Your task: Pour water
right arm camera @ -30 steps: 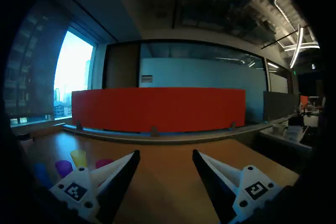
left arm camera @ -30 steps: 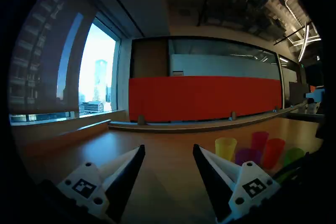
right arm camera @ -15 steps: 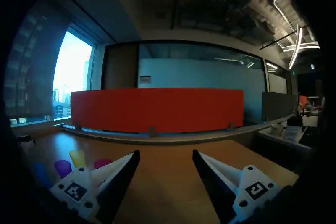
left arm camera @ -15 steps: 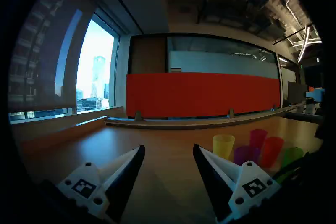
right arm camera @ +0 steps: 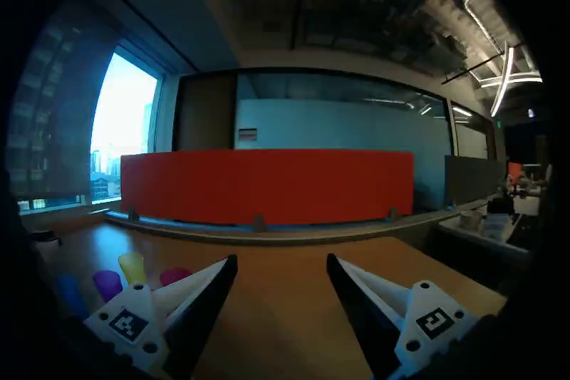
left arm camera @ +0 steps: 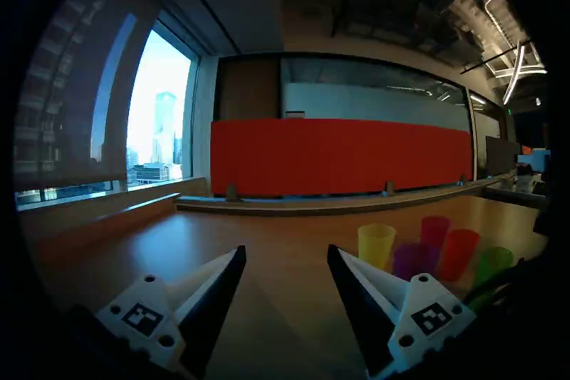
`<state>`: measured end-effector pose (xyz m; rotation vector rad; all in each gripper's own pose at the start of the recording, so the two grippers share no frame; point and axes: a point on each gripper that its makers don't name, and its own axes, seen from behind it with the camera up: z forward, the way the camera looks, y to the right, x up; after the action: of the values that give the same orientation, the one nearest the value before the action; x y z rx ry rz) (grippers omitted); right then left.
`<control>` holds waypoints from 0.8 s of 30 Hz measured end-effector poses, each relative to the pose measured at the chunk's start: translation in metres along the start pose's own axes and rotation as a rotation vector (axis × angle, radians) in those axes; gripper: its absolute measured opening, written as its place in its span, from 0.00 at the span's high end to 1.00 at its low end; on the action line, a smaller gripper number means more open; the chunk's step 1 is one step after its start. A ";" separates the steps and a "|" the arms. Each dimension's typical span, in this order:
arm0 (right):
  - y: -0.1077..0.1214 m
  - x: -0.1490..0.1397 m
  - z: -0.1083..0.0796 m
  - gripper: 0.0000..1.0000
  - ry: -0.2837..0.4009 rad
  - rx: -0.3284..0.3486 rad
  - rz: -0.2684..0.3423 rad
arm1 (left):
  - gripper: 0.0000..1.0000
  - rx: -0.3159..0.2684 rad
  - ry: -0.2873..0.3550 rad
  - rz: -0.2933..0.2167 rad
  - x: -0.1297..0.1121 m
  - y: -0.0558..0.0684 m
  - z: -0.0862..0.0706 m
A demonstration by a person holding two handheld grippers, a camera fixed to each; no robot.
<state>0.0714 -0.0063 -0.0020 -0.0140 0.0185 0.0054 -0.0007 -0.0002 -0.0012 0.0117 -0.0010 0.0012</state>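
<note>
Several coloured plastic cups stand on the wooden table. In the left gripper view a yellow cup (left arm camera: 375, 244), a purple cup (left arm camera: 411, 260), a pink cup (left arm camera: 434, 230), an orange cup (left arm camera: 459, 253) and a green cup (left arm camera: 491, 263) cluster right of my left gripper (left arm camera: 286, 259), which is open and holds nothing. In the right gripper view a yellow cup (right arm camera: 132, 266), a purple cup (right arm camera: 107, 284), a pink cup (right arm camera: 174, 276) and a blue cup (right arm camera: 69, 293) sit low on the left, partly behind the left finger of my open right gripper (right arm camera: 282, 266).
The wooden table (left arm camera: 285, 237) runs forward to a red divider panel (left arm camera: 335, 155) along its far edge. A bright window (left arm camera: 153, 130) with a ledge lies to the left. Another desk with small items (right arm camera: 491, 227) stands at the right.
The left gripper's view has tilted slightly, so the cups and red panel sit a little higher. The right gripper has barely moved. Both stay open.
</note>
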 end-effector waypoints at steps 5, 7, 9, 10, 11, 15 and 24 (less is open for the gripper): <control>0.000 0.003 -0.002 0.03 0.010 0.006 -0.002 | 0.16 -0.003 0.000 0.000 -0.001 0.000 0.000; 0.000 0.003 -0.004 0.03 0.014 0.008 -0.004 | 0.16 -0.003 0.000 0.000 -0.001 0.000 0.000; 0.000 0.003 -0.005 0.03 0.017 0.011 -0.006 | 0.16 -0.003 -0.001 0.000 -0.001 0.000 0.000; 0.000 0.003 -0.006 0.03 0.019 0.011 -0.008 | 0.16 -0.002 -0.001 0.000 -0.001 0.000 0.000; 0.001 0.003 -0.007 0.03 0.022 0.012 -0.010 | 0.16 -0.002 0.000 0.000 -0.001 0.000 0.000; 0.005 0.004 -0.011 0.03 0.036 0.010 -0.016 | 0.16 -0.002 0.000 0.000 -0.001 0.000 0.000; 0.009 0.001 -0.018 0.03 0.063 0.008 -0.025 | 0.16 -0.003 -0.001 -0.001 -0.002 0.000 0.001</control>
<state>0.0717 0.0021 -0.0198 -0.0064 0.0811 -0.0202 -0.0024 0.0001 -0.0005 0.0090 -0.0017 0.0006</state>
